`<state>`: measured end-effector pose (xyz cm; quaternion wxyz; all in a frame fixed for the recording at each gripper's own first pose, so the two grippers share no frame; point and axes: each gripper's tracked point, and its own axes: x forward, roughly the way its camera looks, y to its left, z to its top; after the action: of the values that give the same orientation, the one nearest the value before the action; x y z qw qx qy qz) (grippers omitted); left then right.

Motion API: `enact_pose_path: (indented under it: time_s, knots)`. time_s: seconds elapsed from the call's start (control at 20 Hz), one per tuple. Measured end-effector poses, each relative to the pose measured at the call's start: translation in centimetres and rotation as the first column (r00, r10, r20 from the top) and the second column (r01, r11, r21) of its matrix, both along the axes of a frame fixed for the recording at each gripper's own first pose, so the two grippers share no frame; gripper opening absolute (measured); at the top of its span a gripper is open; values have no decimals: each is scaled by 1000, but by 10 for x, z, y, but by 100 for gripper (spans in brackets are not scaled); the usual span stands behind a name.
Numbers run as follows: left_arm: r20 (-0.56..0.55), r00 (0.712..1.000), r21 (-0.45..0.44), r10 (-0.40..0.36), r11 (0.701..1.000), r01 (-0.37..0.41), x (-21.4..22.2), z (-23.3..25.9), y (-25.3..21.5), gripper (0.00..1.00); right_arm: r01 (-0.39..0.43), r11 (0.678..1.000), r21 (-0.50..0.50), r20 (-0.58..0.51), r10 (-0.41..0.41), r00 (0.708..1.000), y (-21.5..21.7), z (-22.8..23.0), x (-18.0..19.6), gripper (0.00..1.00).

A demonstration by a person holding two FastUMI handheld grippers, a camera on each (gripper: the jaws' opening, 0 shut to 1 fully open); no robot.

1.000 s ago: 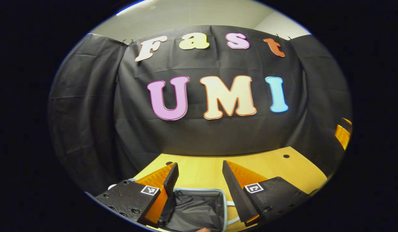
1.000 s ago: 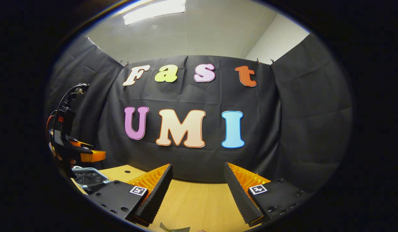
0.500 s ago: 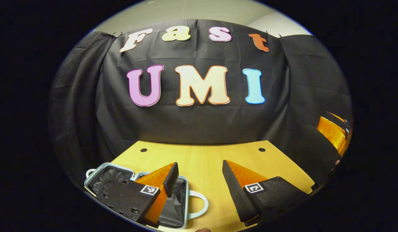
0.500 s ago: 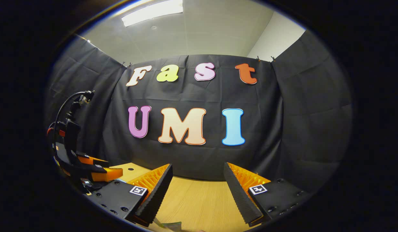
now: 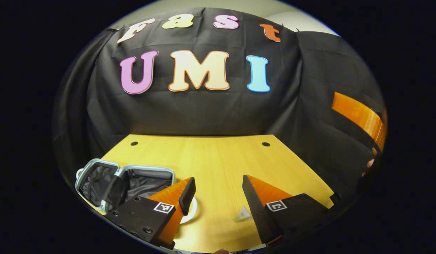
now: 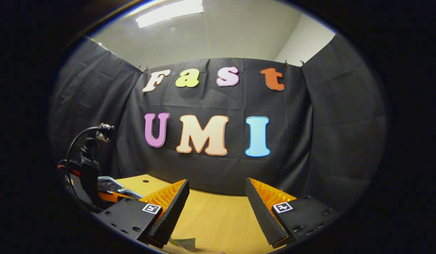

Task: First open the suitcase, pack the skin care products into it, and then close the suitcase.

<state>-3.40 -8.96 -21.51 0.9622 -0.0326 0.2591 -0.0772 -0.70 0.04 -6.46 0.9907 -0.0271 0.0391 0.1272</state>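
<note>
While the suitcase (image 5: 124, 183) lies open on the desk (image 5: 211, 158) just left of our left gripper (image 5: 214, 197), opening looks done. A small sachet (image 5: 243, 213) sits between its parted, empty jaws; the right gripper (image 6: 215, 208) is also spread, empty. Packing and closing remain.

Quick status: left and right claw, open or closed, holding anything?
Left claw: open, holding nothing, above the table.
Right claw: open, holding nothing.
</note>
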Motion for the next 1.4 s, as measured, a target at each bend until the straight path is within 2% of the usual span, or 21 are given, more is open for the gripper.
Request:
enact_pose_path:
  time_s: [0.35,0.7,1.0,1.1,1.25,1.35,1.4]
  knots:
    - [-121,992,-40,-48,998,43,-23,-59,-29,80,-1,999,-47,-20,0,1000,-14,-9,-6,99]
    - [-193,981,-98,-33,995,14,-34,-103,-39,85,0,996,-84,-35,-3,999,-25,-18,-11,99]
    - [-227,973,-144,-27,990,-6,-28,-140,-45,83,-23,996,-91,-36,19,999,-21,-22,-23,99]
    - [-249,968,-139,-24,990,-11,-25,-152,-47,78,-34,995,-94,-38,30,999,-19,-28,-27,99]
    - [-266,964,-90,-15,996,-9,-21,-164,-45,43,-49,996,-81,-67,43,997,-14,-41,-33,99]
    - [-271,962,-108,-34,994,5,-19,-164,-50,18,-61,996,-62,-82,56,995,-9,-48,-35,99]
    - [-281,959,-110,-32,994,1,-20,-164,-49,16,-69,996,-56,-92,63,994,-5,-53,-36,99]
